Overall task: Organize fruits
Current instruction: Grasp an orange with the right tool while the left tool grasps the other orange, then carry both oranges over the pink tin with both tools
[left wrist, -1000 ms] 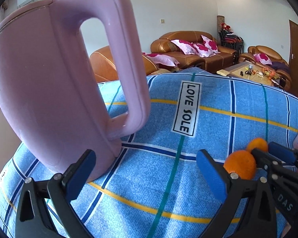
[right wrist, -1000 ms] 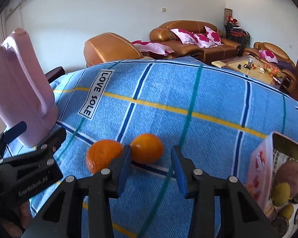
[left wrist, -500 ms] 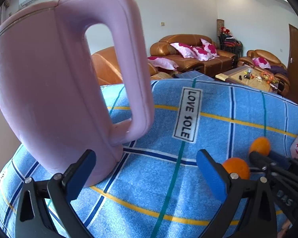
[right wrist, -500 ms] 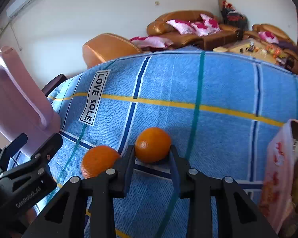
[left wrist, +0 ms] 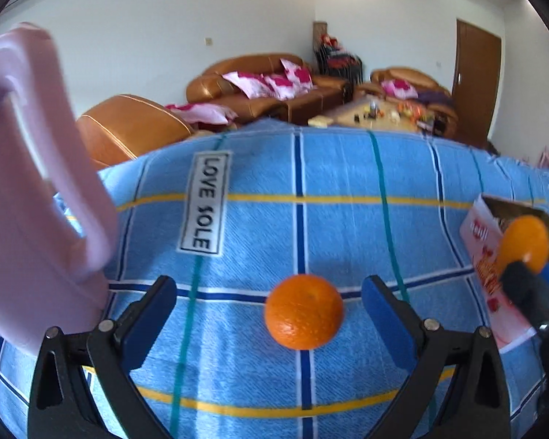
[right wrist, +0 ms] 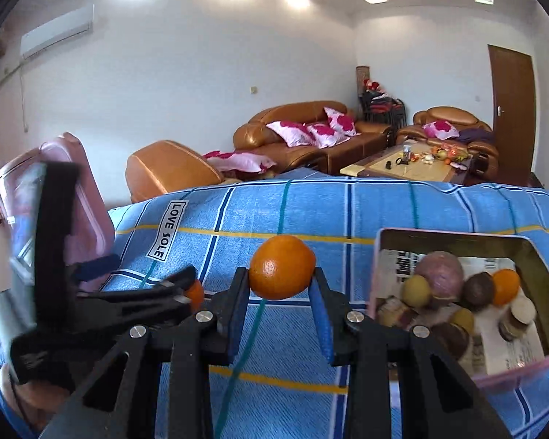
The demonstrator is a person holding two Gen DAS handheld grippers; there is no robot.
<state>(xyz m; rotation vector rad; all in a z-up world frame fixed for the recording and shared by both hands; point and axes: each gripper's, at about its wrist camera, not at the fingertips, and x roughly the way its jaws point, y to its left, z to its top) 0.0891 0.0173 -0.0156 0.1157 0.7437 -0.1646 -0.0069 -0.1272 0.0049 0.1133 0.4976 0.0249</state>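
Observation:
My right gripper (right wrist: 280,287) is shut on an orange (right wrist: 282,267) and holds it above the blue checked cloth (right wrist: 311,212), just left of the pink box (right wrist: 377,256) that holds several fruits. In the left wrist view that held orange (left wrist: 525,243) shows at the right, in front of the box (left wrist: 481,237). A second orange (left wrist: 303,311) lies on the cloth between the open fingers of my left gripper (left wrist: 269,305). It is partly hidden behind the left gripper in the right wrist view (right wrist: 195,292).
A tall pink jug (left wrist: 25,219) with a handle stands at the left on the cloth, close to my left gripper's left finger. Brown sofas (right wrist: 311,128) and a low coffee table (right wrist: 413,164) stand beyond the table's far edge.
My right gripper closed on one orange, lifted it and moved right toward the box. My left gripper swung right, away from the jug, and now frames the other orange.

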